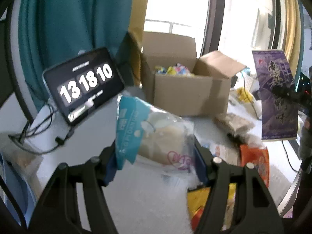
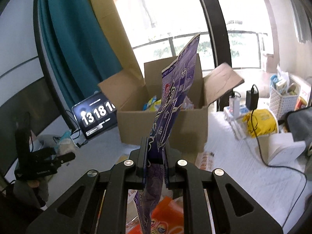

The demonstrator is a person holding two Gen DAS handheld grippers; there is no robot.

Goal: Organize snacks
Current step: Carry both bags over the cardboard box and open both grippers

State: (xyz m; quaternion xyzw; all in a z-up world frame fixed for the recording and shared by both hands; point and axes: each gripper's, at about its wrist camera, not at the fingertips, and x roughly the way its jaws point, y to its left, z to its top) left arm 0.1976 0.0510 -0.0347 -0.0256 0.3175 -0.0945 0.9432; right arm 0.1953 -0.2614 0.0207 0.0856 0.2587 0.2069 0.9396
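My left gripper point(image 1: 156, 156) is shut on a clear bread packet with a light blue label point(image 1: 154, 134), held above the table in front of the open cardboard box point(image 1: 187, 95). My right gripper point(image 2: 155, 152) is shut on a purple snack bag point(image 2: 173, 101), held upright just before the same box point(image 2: 163, 124). The purple bag also shows at the right of the left wrist view point(image 1: 276, 97). Several colourful snack packets lie inside the box. The left gripper shows at the far left of the right wrist view point(image 2: 58, 156).
A tablet showing 13 18 10 point(image 1: 83, 85) leans left of the box with cables. Orange point(image 1: 255, 159) and yellow point(image 1: 210, 204) snack bags lie on the white table. A white basket point(image 2: 282, 97), a yellow bag point(image 2: 261, 122) and a charger stand at the right.
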